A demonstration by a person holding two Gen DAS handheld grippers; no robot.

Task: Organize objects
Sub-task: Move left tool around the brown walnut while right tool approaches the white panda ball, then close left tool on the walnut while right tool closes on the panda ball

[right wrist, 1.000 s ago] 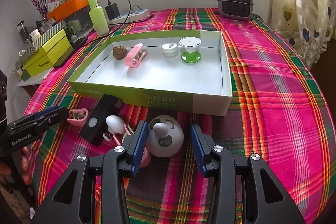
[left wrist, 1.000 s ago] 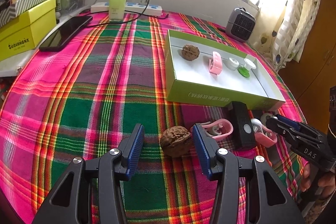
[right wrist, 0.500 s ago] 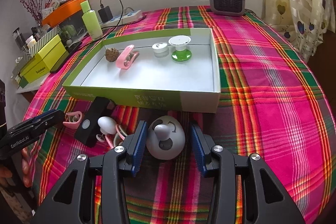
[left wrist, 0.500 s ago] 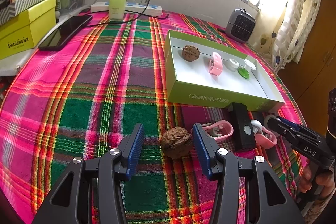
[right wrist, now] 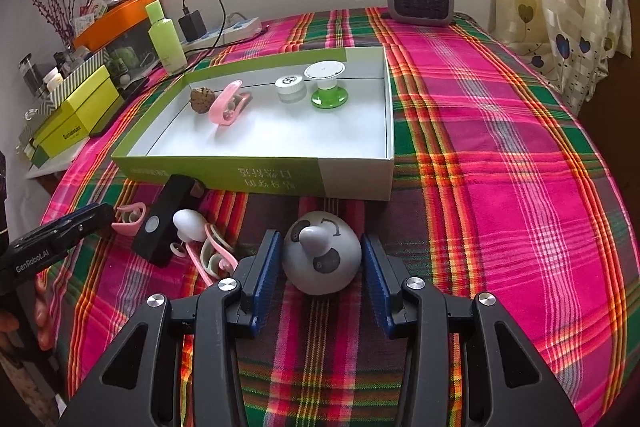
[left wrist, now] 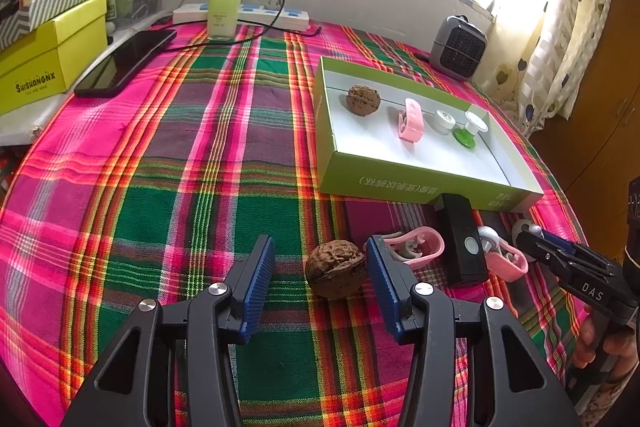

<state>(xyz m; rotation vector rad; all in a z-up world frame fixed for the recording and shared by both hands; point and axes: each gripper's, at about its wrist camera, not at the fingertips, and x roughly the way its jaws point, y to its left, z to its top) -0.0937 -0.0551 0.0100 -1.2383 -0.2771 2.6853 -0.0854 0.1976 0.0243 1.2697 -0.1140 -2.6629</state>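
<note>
My left gripper point(left wrist: 320, 269) is wide open around a walnut point(left wrist: 335, 269) on the plaid cloth point(left wrist: 160, 187), pads not touching it. The right cam shows what the left cannot: my right gripper point(right wrist: 320, 261) open w/ a grey round toy point(right wrist: 320, 257) between its pads, gaps look v. small. The green tray point(right wrist: 256, 169) holds another walnut point(right wrist: 199, 100), pink clip point(right wrist: 228, 103), small jar point(right wrist: 290, 87).

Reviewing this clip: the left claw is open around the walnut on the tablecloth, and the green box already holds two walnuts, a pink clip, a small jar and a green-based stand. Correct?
Not quite. The green box holds one walnut, not two, as the right wrist view shows. The rest stands: pink clip, small jar, green-based stand, and the left claw open around the loose walnut on the tablecloth.
</note>
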